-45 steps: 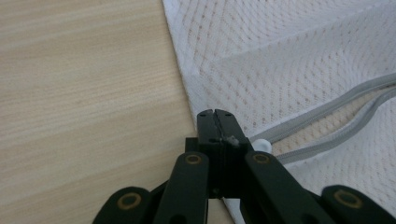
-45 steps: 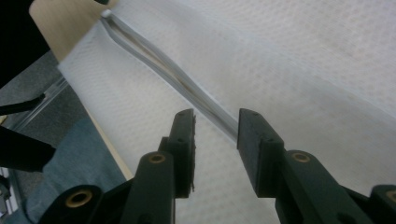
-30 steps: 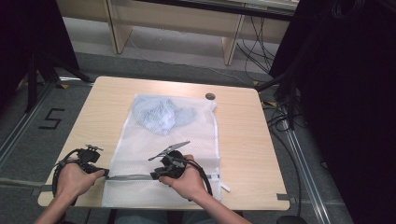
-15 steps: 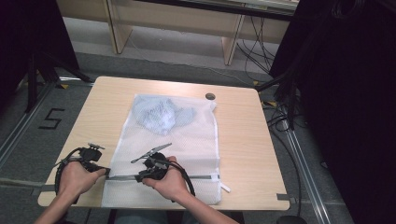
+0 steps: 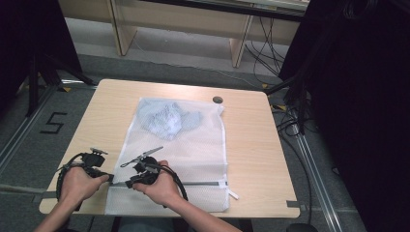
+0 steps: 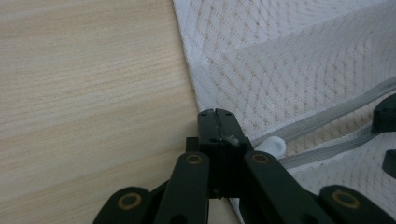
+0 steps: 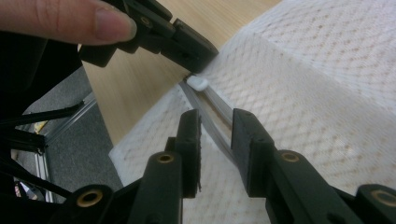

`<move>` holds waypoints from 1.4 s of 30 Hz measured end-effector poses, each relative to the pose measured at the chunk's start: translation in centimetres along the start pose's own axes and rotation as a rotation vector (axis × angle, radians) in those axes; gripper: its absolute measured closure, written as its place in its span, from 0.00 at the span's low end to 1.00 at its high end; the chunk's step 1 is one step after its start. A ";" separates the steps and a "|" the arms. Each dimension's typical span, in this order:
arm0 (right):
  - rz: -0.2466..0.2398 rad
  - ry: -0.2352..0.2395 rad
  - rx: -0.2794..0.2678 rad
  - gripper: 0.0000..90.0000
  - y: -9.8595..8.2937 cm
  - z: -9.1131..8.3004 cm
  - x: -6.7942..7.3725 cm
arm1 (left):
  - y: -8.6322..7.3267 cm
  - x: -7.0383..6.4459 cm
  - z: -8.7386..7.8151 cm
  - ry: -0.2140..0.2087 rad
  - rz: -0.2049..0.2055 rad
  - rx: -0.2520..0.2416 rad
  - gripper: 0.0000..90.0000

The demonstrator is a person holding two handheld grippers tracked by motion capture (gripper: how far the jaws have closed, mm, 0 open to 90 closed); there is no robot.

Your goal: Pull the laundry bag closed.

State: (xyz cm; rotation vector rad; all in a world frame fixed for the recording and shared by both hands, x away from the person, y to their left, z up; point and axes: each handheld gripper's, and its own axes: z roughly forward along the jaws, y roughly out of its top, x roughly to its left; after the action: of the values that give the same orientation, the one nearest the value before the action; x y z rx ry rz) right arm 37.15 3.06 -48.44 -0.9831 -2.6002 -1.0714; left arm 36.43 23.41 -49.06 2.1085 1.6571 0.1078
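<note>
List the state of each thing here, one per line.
Mesh laundry bag: flat on the table, bluish garment inside.
Zipper: partly open beside the white slider.
Left gripper: shut on the bag's edge.
Right gripper: open, jaws astride the zipper.

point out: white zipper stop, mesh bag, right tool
white zipper stop [image 7: 198, 83], right gripper view, on its rounded end.
mesh bag [image 5: 193, 145], high view, on the bare middle panel.
right tool [image 7: 215, 140], right gripper view, midway between its open tips, over the zipper.

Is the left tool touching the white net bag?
Touching. In the left gripper view, the left tool is shut on the edge of the white net bag, by the zipper's white end.
</note>
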 end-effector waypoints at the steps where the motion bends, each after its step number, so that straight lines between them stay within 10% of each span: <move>1: 0.012 0.006 0.002 0.81 0.1 0.1 0.1 | 0.0 0.0 0.0 0.002 0.005 0.003 1.00; 42: 0.068 0.030 0.028 0.79 2.2 3.5 0.2 | 0.0 0.1 0.0 -0.005 -0.003 -0.003 1.00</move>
State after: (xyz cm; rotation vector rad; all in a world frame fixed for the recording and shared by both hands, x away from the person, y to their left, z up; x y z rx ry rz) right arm 38.76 6.71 -49.68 -1.0327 -2.5320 -1.0228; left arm 36.44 23.50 -49.11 2.1027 1.6558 0.1043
